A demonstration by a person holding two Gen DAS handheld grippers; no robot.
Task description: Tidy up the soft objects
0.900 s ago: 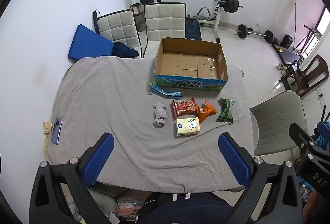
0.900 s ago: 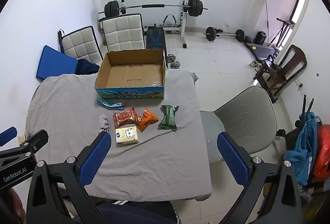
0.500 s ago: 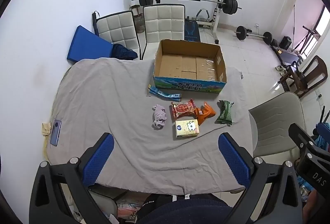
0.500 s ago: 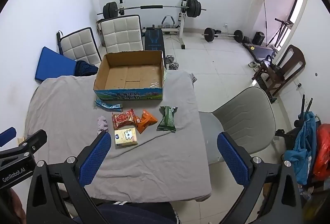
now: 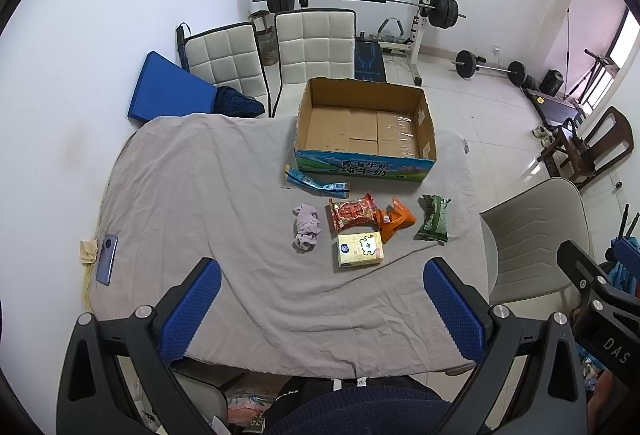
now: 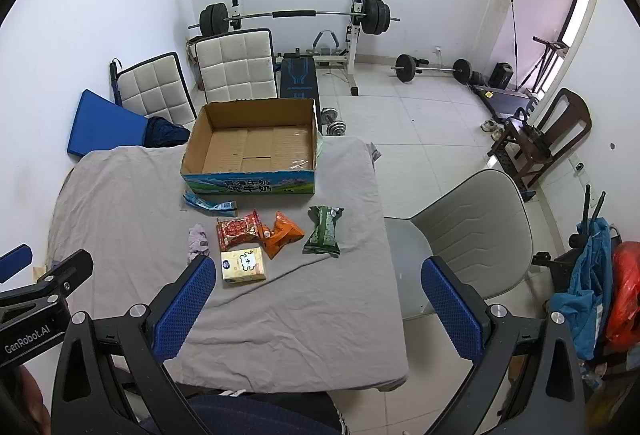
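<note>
- A home gym: barbell rack at the far wall, two padded chairs behind a tabletop draped in a wrinkled grey sheet.
- At the tabletop's far left edge a phone lies close to the drop; a wide sweep of the left gripper could knock it off.
- That left gripper hangs over the near edge, jaws wide apart, holding nothing.
- The soft things lie in a loose row mid-table, in front of the empty cardboard box: a blue sachet nearest the box, then a lilac cloth, a red snack bag, a yellow tissue pack, an orange bag and a green pack.
- The red and orange bags touch, and the tissue pack sits just beside both, so a grab there may well catch two at once or shove a neighbour aside.
- The cloth is limp; I'd expect a pinch to gather the sheet beneath it and drag the whole row.
- Foil bags are slick and puffy, likely to squirt out of a hard squeeze.
- The green pack sits nearest the right edge, easy to nudge overboard.
- The right gripper also hovers with jaws spread, empty.
</note>
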